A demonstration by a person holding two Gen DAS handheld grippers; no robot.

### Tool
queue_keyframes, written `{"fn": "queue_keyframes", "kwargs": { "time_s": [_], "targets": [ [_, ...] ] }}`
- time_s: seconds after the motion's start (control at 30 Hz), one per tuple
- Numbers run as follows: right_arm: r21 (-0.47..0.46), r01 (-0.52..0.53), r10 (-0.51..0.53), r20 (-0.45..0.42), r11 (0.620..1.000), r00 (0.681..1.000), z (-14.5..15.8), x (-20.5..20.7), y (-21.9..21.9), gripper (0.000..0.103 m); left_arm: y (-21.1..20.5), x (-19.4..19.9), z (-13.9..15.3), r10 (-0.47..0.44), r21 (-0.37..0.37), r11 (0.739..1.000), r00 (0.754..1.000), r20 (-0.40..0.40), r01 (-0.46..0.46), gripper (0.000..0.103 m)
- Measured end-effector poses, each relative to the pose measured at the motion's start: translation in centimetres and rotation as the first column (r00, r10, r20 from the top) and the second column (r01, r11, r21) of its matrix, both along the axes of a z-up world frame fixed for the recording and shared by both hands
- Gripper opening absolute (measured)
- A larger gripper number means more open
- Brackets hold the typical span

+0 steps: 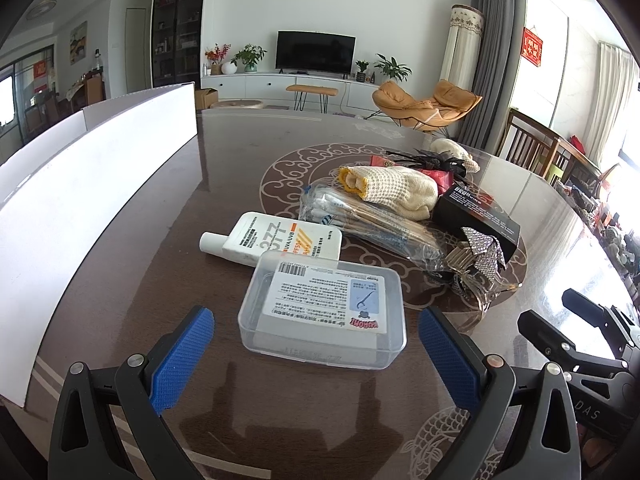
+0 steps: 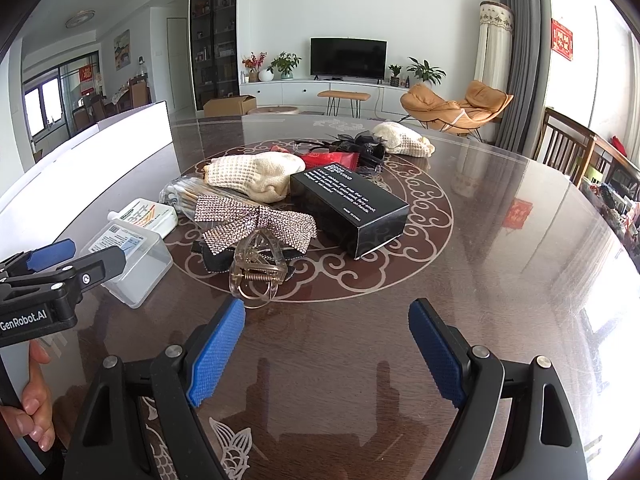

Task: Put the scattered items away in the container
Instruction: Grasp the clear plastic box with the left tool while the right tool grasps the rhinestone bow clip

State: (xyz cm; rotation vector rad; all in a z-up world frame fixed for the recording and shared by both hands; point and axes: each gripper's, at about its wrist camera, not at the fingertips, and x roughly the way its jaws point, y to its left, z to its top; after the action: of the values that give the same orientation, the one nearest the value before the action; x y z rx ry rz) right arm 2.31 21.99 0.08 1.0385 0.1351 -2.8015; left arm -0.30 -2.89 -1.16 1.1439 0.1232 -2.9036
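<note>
A clear plastic floss box point(image 1: 322, 314) point(image 2: 132, 258) lies just ahead of my open left gripper point(image 1: 316, 354), its near end between the blue pads without touching them. Behind it lie a white sunscreen tube point(image 1: 280, 240) point(image 2: 146, 214), a bag of cotton swabs point(image 1: 360, 220), a cream knit cloth point(image 1: 396, 190) point(image 2: 256, 174), a black box point(image 1: 476, 218) point(image 2: 350, 210) and a rhinestone bow point(image 2: 256, 226). A clear claw clip point(image 2: 256, 270) sits just beyond my open right gripper point(image 2: 328, 350), which holds nothing. The white container point(image 1: 80, 200) point(image 2: 100, 156) stands along the left.
The glass-topped table point(image 2: 480, 280) has bare surface to the right of the pile. Farther back lie a red packet point(image 2: 332, 158), a black hair accessory point(image 2: 360, 142) and another cream cloth point(image 2: 402, 138). A wooden chair point(image 2: 568, 148) stands at the right edge. A hand point(image 2: 34, 400) holds the left gripper.
</note>
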Motion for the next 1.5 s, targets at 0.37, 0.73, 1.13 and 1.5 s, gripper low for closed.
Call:
{"fn": "queue_keyframes", "kwargs": {
  "time_s": [0.37,0.73,1.13,1.5],
  "targets": [
    [-0.103,0.002,0.001,0.031,0.995,1.0,-0.3,-0.5,1.4,0.085,-3.2,-0.3,-1.0,-0.039,0.114,0.993,0.993,0.11,0.026,0.103],
    [-0.168,-0.003,0.009,0.033,0.986,0.999,-0.2,-0.5,2.2,0.085,0.7,-3.8,-2.7,0.139,-0.073,0.989,0.963,0.23,-0.125,0.103],
    [-0.175,-0.032,0.047,0.08,0.984,0.996,-0.8,-1.3,1.9,0.085,-5.4,-1.4,-0.3,0.217,0.049,0.971,0.953,0.21,-0.232,0.103],
    [-0.21,-0.036,0.051,0.066,0.977,0.997,-0.7,-1.2,2.2,0.085,-7.4,-4.7,-3.7,0.318,-0.05,0.947,0.91,0.266,-0.316,0.103]
  ]
}}
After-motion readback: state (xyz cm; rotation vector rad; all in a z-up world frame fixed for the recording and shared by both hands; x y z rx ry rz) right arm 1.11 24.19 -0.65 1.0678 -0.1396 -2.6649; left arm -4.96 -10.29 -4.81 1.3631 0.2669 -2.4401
